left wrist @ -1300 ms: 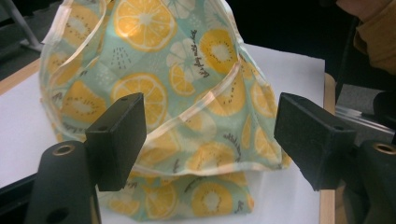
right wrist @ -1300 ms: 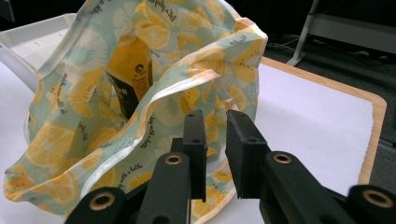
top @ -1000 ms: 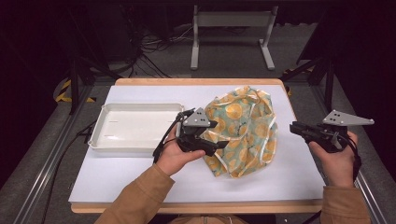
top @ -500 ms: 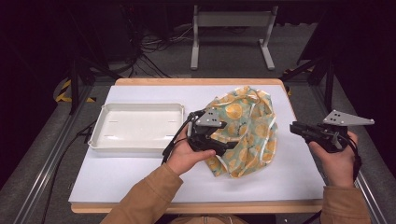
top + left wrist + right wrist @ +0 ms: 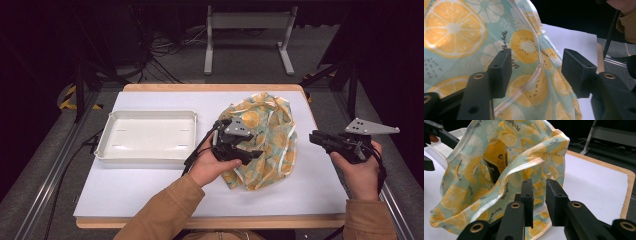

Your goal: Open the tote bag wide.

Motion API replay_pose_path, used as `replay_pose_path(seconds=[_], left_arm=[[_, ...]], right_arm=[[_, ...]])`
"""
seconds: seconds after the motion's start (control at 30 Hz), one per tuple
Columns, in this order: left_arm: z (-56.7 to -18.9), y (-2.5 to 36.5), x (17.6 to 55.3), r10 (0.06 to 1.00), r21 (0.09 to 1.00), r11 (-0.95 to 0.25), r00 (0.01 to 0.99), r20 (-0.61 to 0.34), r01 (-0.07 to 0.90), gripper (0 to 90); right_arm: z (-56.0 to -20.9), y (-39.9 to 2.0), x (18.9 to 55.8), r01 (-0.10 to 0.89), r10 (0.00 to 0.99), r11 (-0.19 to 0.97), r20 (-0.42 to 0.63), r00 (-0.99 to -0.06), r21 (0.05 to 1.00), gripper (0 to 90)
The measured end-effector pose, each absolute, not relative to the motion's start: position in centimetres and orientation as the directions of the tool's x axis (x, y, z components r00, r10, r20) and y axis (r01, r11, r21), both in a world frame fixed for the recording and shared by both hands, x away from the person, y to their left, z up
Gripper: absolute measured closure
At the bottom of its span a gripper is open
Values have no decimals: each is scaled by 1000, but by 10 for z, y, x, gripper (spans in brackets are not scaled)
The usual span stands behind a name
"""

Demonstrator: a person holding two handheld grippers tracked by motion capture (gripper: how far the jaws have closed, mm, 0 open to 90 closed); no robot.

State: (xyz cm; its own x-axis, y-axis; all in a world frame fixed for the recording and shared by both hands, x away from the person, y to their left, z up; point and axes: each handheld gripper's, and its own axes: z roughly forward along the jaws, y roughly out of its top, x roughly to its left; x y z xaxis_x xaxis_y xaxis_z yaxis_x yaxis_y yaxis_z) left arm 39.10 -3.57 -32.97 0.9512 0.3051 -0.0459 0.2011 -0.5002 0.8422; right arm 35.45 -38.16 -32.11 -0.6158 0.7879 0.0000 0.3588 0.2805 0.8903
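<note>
A soft bag printed with lemon slices lies crumpled on the white table, right of centre. Through its open mouth I see a yellow bottle inside. My left gripper reaches over the bag's near left side. Its jaws have just been closing and stand apart around a raised fold of the bag's hem, with neither pad touching the cloth. My right gripper hovers to the right of the bag and points at it. In the right gripper view its fingertips are a narrow gap apart with nothing between them.
A shallow white tray sits empty on the table's left half, close to the left hand. The table's wooden edge runs along the far right. A metal stand and cables lie on the floor beyond the table.
My left gripper has moved right, from the bag's left edge to over the bag, and its jaws have narrowed around the hem. The right gripper has stayed still.
</note>
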Motion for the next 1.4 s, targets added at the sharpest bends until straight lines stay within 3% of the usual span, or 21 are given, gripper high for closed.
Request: replay_pose_path(seconds=[0.17,0.27,0.4,0.5,0.97,1.4], left_arm=[[-331,-39,392,303,834,-515,952,-37,196,496],[-331,-41,394,308,831,-518,951,-41,203,601],[-329,-40,394,299,833,-516,953,-41,197,816],[-325,-39,393,289,839,-512,957,-35,185,884],[-295,-36,389,266,870,-473,964,-8,138,895],[-265,0,396,310,918,-366,950,-35,153,895]], right_arm=[[-321,-382,354,359,787,277,4,-617,891,765],[-321,-381,355,357,784,281,1,-621,891,765],[-321,-381,355,357,783,279,4,-622,891,765],[-322,-382,355,360,784,274,10,-621,892,766],[-322,-382,355,359,783,276,8,-622,892,766],[-323,-380,356,363,780,279,10,-626,889,766]])
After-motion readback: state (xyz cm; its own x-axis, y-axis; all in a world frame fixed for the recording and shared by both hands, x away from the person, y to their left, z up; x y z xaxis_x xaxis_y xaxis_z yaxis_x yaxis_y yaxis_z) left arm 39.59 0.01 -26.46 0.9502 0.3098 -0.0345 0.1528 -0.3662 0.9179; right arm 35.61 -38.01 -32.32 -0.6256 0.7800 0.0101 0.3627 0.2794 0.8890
